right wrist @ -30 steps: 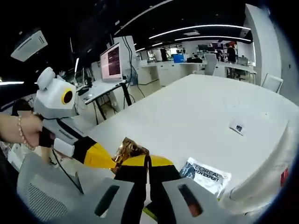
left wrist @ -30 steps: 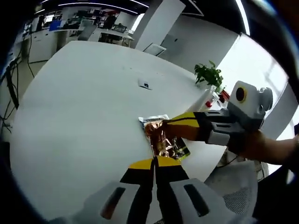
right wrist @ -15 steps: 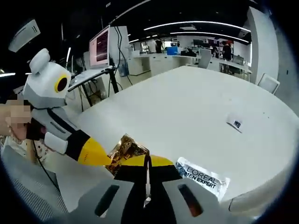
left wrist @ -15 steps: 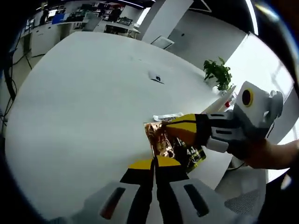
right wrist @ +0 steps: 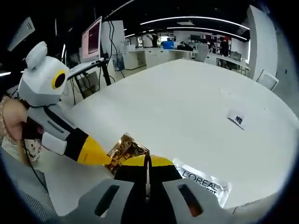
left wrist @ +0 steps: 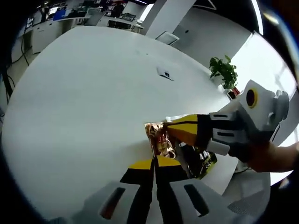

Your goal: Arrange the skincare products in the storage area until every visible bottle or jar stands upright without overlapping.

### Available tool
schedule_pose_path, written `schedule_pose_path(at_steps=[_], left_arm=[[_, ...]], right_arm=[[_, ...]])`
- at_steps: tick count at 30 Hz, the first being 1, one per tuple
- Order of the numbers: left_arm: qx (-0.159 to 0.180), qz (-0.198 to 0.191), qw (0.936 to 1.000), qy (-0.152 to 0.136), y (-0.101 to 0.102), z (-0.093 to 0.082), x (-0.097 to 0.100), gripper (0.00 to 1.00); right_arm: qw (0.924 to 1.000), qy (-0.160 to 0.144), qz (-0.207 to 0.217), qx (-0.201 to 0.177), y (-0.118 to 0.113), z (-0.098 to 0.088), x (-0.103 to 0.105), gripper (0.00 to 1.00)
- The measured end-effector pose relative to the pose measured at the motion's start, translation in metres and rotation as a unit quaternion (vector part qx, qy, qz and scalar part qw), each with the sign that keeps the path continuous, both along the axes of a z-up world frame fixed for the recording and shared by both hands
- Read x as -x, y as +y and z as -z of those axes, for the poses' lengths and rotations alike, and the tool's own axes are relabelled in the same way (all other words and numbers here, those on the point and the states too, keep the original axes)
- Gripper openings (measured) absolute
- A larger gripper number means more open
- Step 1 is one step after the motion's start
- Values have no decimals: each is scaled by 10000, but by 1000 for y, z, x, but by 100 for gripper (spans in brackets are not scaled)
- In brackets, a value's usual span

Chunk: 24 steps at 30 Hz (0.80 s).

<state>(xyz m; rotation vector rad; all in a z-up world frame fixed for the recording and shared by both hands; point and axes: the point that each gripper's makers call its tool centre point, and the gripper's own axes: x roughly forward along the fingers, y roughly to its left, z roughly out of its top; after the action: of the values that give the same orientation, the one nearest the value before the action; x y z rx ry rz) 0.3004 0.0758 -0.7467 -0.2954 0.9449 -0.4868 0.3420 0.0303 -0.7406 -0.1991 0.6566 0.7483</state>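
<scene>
Above white table [left wrist: 84, 93], both closed jaws pinch gold sachet [left wrist: 161, 142], long axis between them.

Both hand-held grippers [left wrist: 153, 164] pinch a foil sachet [left wrist: 161, 144] above the white table [left wrist: 79, 93].

sachet [left wrist: 161, 142] between both tongs | second sachet [right wrist: 202, 179] beside, on table [left wrist: 84, 98]

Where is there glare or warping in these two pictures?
Left gripper view: the window behind the plant is blown out white, and the table edge bows. Right gripper view: ceiling lights streak in curves; the foil packet glints.
</scene>
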Motion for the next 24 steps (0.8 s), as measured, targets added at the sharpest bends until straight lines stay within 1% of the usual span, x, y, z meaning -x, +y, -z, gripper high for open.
schedule_pose_path(at_steps=[5,9,14,16,19,24], left_arm=[[-13,-38,10000,32,2,8,-7,0],[-20,-25,10000,25,2,10,-9,0],[-56,-8,10000,37,-1,12,-10,0],[-62,20,10000,39,-1,14,-12,0],[-75,26,10000,41,0,17,-15,0],[-52,15,10000,54,2,20,-19,0]], right_arm=[[10000,9,42,76,-1,8,-3,1],[9999,35,70,115,-2,9,-3,1],[9998,35,85,186,-2,15,-6,1],[9996,16,64,280,-4,17,-6,1],[9996,-6,72,279,-4,19,-9,1],[9992,-42,-5,407,-3,22,-15,1]])
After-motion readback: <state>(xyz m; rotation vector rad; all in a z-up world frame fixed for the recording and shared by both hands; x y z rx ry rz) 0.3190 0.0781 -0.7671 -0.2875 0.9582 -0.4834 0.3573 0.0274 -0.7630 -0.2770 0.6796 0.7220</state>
